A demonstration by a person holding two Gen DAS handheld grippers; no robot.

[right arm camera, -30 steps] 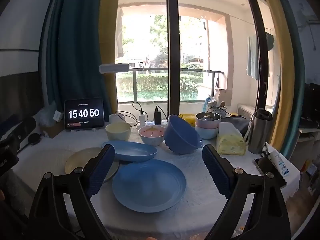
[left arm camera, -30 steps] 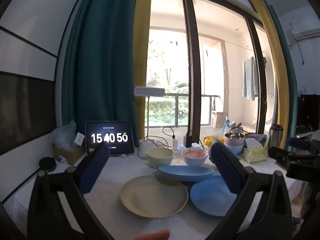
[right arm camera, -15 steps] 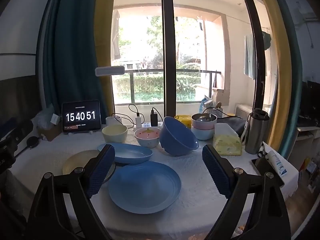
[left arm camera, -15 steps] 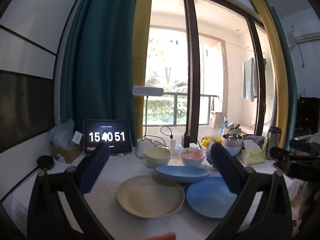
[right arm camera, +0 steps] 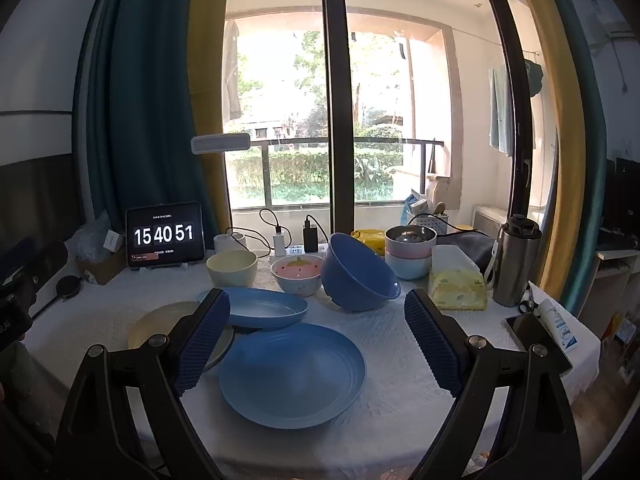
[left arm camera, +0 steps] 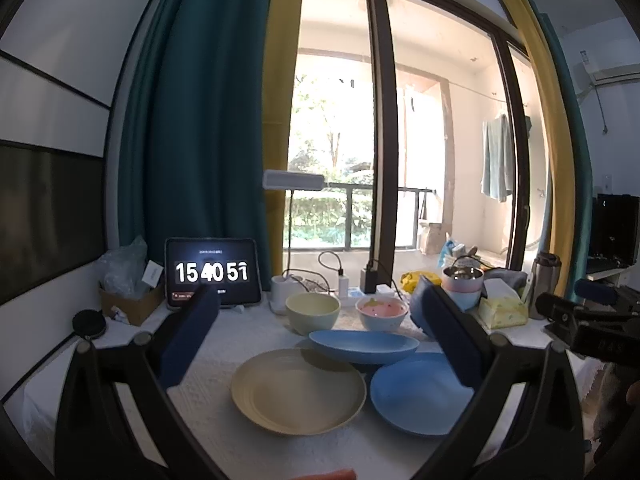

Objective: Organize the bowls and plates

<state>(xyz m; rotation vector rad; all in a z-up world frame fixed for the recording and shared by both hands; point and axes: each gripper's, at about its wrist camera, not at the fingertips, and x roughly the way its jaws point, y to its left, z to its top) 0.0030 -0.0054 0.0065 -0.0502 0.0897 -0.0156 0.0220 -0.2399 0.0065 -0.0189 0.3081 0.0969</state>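
While the right gripper [right arm camera: 316,332] hangs with its ribbed blue pads spread wide and empty, the white textured tablecloth [right arm camera: 400,344] stretches beneath it, with the round, ringed blue plate [right arm camera: 292,374] lying flat just below and between its fingers. Ahead sit the tilted deep blue bowl [right arm camera: 354,274], the oval blue dish [right arm camera: 260,307], whose edge overlaps the smooth cream plate [left arm camera: 298,390], and small cream bowl [right arm camera: 232,268] and pink bowl [right arm camera: 297,275]. The left gripper [left arm camera: 316,340] is equally wide, empty, above the cream plate.

bright window [right arm camera: 316,112] backlight — edges bowed, dark
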